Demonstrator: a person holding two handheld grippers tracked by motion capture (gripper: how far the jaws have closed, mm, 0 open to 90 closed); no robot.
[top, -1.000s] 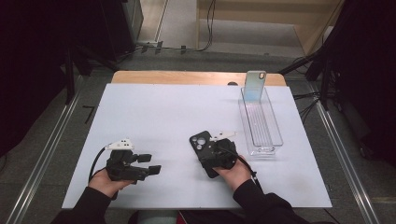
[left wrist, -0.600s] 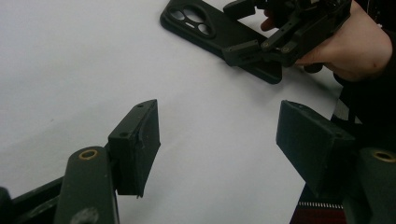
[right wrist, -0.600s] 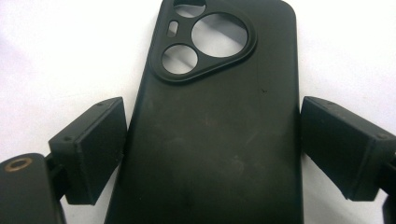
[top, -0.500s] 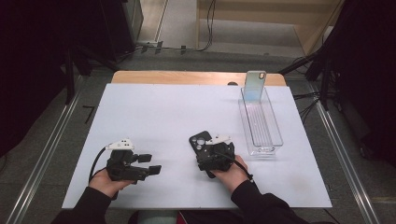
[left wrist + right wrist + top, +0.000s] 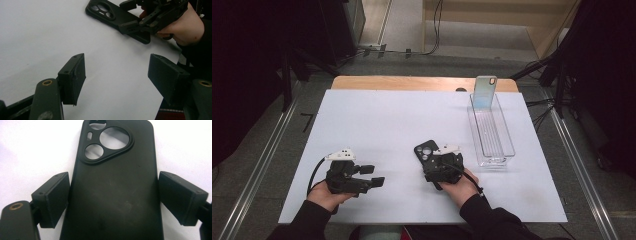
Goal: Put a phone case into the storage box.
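A white table (image 5: 377, 120) stands on a grey floor (image 5: 272, 150). Past its far edge runs a wooden strip (image 5: 412, 83). Black cables (image 5: 434, 30) lie beyond. The sides are dark.

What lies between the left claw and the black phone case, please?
Bare white table: in the left gripper view, nothing sits between the open left claw and the black phone case.

no readable text, label, brand, number or sign stands on anything here; the black phone case (image 5: 112, 190) between the right gripper's jaws bears plain camera cutouts, no lettering.
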